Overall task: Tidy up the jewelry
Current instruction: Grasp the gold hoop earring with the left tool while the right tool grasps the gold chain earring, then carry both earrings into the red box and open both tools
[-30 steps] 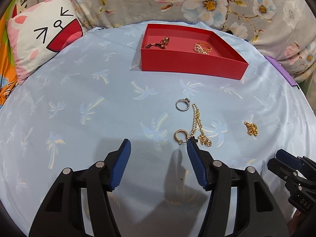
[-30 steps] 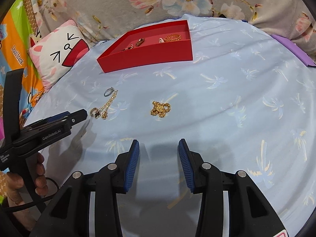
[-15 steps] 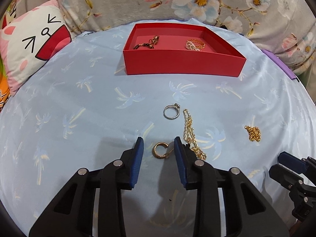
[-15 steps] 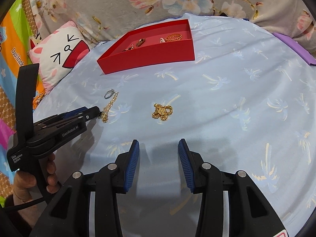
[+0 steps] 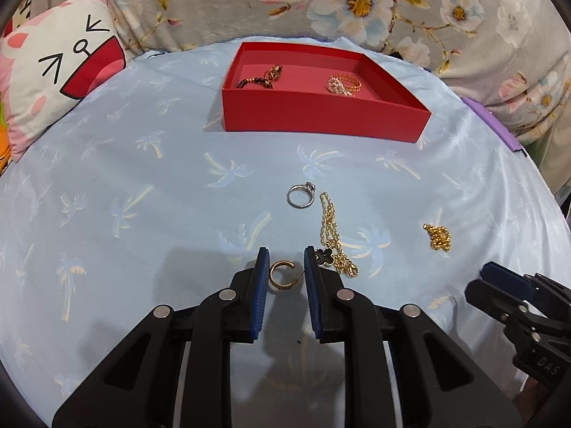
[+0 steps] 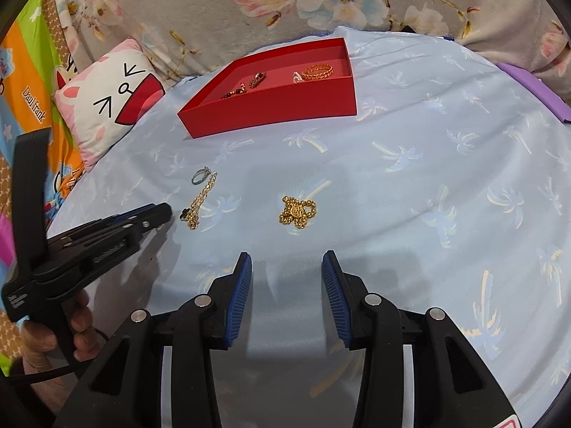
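While the left tool (image 5: 285,271) closes its jaws around the gold ear cuff (image 5: 281,275) lying on the bedsheet (image 5: 142,214), pads not yet pressing, the right tool (image 6: 286,278) waits open and empty. Next, I judge: pinch firmly, lift, carry to the red tray (image 5: 321,121).

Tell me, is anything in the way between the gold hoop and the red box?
Mostly clear. The gold hoop sits between the closing left gripper jaws. Toward the red box lies open cloth; only the silver ring sits just right of that path, easy to lift over.
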Motion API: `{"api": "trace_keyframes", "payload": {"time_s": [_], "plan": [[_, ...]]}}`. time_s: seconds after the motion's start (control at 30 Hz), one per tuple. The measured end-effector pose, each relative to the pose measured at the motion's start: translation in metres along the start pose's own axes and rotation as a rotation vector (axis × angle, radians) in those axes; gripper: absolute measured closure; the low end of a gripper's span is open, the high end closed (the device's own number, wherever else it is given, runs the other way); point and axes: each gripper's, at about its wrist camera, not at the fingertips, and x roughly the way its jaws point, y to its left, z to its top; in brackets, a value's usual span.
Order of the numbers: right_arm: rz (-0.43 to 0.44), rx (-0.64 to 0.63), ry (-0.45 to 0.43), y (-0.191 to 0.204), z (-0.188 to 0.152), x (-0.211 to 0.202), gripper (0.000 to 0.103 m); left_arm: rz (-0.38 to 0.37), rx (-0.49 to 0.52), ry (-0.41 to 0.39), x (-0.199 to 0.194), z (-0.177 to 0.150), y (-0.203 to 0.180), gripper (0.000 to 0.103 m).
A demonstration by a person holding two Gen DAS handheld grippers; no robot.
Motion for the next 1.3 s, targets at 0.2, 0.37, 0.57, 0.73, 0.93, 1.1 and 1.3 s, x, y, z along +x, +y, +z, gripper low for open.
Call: {"api": "trace_keyframes", "payload": {"time_s": [0.2, 0.37, 0.57, 0.73, 0.93, 1.1, 1.3], "plan": [[-0.028, -0.028, 0.022, 0.000, 0.015, 0.016, 0.062, 0.000, -0.031, -0.045, -0.029, 0.007, 0.012, 0.084], [-0.036, -0.019, 0.037, -0.001, 0.025, 0.030, 0.062, -0.001, -0.045, -0.060, -0.040, 0.008, 0.019, 0.084], [-0.056, -0.016, 0.038, 0.000, 0.033, 0.040, 0.062, -0.006, -0.052, -0.054, -0.038, 0.007, 0.022, 0.084], [-0.095, -0.039, 0.027, 0.002, 0.033, 0.041, 0.080, -0.011, -0.062, -0.041, -0.035, 0.006, 0.024, 0.084], [-0.074, -0.045, 0.025, 0.003, 0.032, 0.039, 0.100, -0.014, -0.061, -0.038, -0.034, 0.004, 0.023, 0.084], [-0.064, -0.030, 0.018, 0.002, 0.030, 0.028, 0.101, -0.027, -0.057, -0.039, -0.038, 0.003, 0.020, 0.084], [-0.053, -0.034, -0.047, 0.008, 0.035, -0.006, 0.101, -0.038, -0.060, -0.062, -0.052, 0.005, 0.019, 0.084]]}}
